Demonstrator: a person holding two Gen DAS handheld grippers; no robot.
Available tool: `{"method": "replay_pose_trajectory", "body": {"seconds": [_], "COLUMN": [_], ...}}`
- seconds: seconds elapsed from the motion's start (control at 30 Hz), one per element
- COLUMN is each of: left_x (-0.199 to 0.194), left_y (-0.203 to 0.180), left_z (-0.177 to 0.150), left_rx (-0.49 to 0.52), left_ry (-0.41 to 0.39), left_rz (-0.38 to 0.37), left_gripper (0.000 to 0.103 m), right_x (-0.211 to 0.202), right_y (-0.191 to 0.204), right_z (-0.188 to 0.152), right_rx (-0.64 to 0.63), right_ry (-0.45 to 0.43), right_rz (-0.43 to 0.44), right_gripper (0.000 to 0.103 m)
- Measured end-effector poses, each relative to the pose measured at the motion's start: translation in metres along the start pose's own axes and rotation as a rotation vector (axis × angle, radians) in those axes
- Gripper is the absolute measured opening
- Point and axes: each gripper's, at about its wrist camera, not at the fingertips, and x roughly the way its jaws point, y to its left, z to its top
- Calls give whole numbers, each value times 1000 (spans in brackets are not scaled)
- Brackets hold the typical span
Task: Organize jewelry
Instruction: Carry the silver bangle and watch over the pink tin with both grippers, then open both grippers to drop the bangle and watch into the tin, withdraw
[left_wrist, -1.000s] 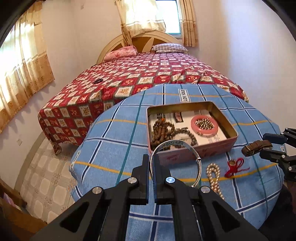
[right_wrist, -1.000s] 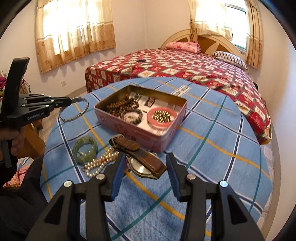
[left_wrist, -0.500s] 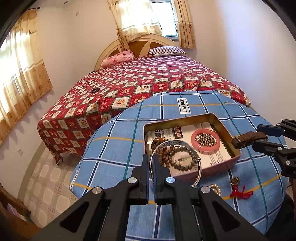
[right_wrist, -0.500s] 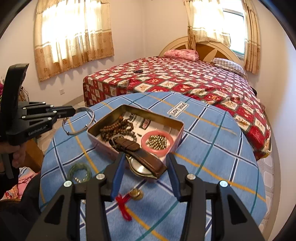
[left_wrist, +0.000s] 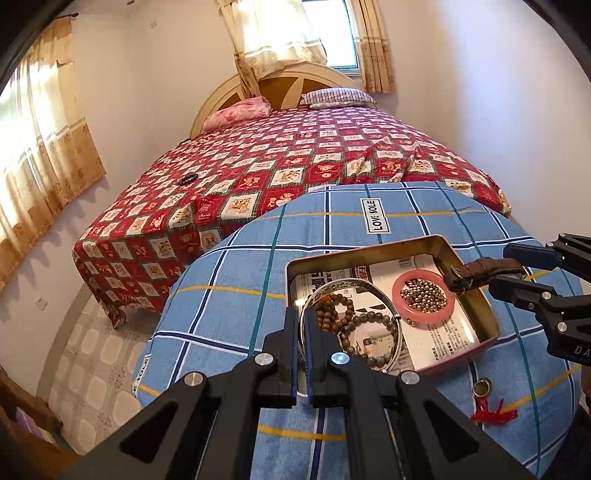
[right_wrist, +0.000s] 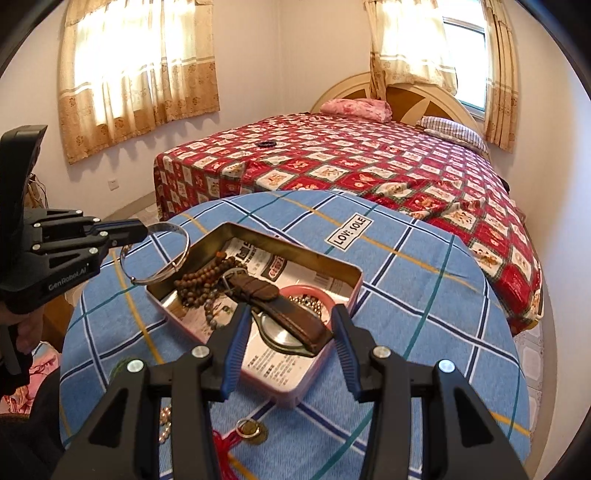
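An open pink tin (left_wrist: 369, 254) lined with printed paper lies on the blue checked table. It holds wooden beads (left_wrist: 332, 314) and a pink bangle (left_wrist: 399, 299) around small metal beads. My left gripper (left_wrist: 303, 325) is shut on a silver bangle (left_wrist: 347, 282), which hangs over the tin's near left corner. In the right wrist view the same bangle (right_wrist: 187, 246) juts from the left gripper (right_wrist: 140, 229) at the tin's (right_wrist: 332, 266) left end. My right gripper (right_wrist: 291, 314) is shut on a watch (right_wrist: 280, 336) with a brown leather strap, above the tin's near part.
A coin charm with a red tassel (left_wrist: 484, 391) lies on the cloth in front of the tin, beside a pearl strand (right_wrist: 164, 424). A bed with a red patterned cover (left_wrist: 295, 166) stands right behind the round table (left_wrist: 236, 280). A hand (right_wrist: 26, 328) holds the left gripper.
Both grippers have moved forward with their loads. The silver bangle and the watch, earlier short of the tin, now hang over it. The pearls and charm have slid toward the lower frame edges.
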Motion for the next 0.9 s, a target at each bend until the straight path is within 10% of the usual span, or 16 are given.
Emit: {"method": "replay_pose_trajectory", "body": {"seconds": [0.9], "left_x": [51], "left_y": [-9], "left_z": [7], "left_rx": [-11], "left_ry": [67], "left_rz": [6], "left_gripper": [2], "right_x": [44], "right_y": [0], "right_z": [9], "right_rx": [14], "right_ry": [34], "right_rz": [-60], "right_gripper": [48]}}
